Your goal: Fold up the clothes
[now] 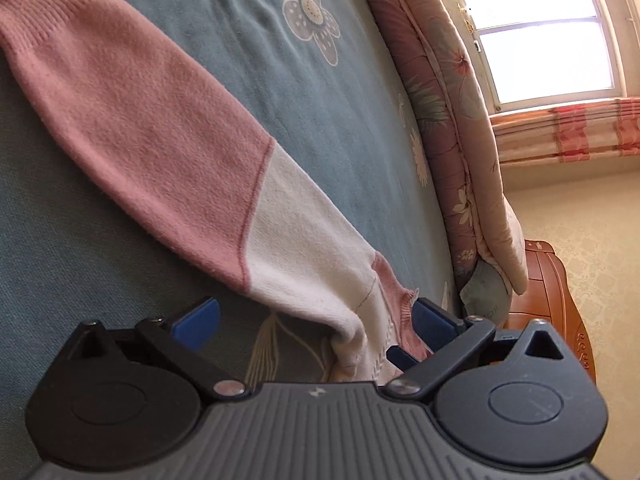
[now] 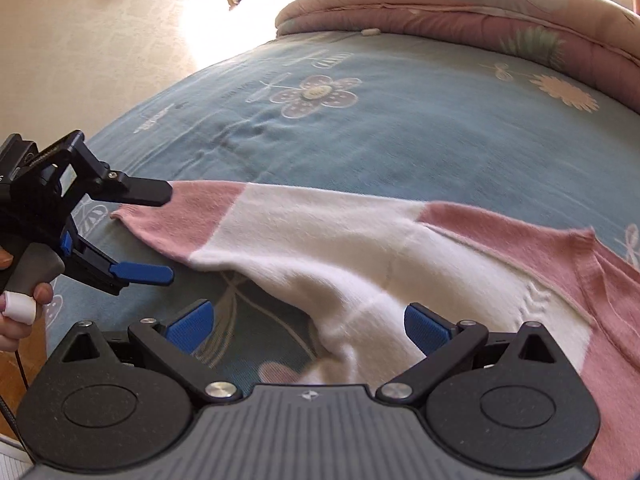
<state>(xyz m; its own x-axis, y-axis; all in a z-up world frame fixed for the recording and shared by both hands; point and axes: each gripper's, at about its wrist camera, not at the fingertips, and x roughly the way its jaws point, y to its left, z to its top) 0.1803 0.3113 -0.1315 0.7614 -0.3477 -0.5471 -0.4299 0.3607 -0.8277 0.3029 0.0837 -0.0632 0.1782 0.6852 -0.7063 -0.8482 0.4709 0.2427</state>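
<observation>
Bed (image 2: pixel 420 128): covered by a blue sheet printed with pale flowers; most of both views is filled by it.
Quilt (image 2: pixel 460 12): a floral pink quilt is heaped along the far edge of the bed, below a bright window (image 1: pixel 540 28) in the left wrist view.
Sweater (image 2: pixel 360 248): a pink and white knit is spread flat on the sheet at the near side of the bed. In the right wrist view one sleeve is stretched to the left, its pink cuff lying just beyond the left gripper's fingers. The white middle band is bunched into folds toward the near edge, and the pink body runs off to the right.
Left gripper (image 2: pixel 168 232): held by a hand (image 2: pixel 16 304) at the left of the right wrist view, fingers spread wide above and below the cuff. In its own view, cloth lies between the blue pads and touches the right one; nothing appears to be clamped, though the near fold is partly hidden by the gripper body.
Right gripper (image 2: pixel 308 324): its blue pads are set wide apart, with a white fold lying between them, unpinched.
Cabinet (image 1: pixel 556 304): wooden, seen past the bed's corner at the right of the left wrist view.
</observation>
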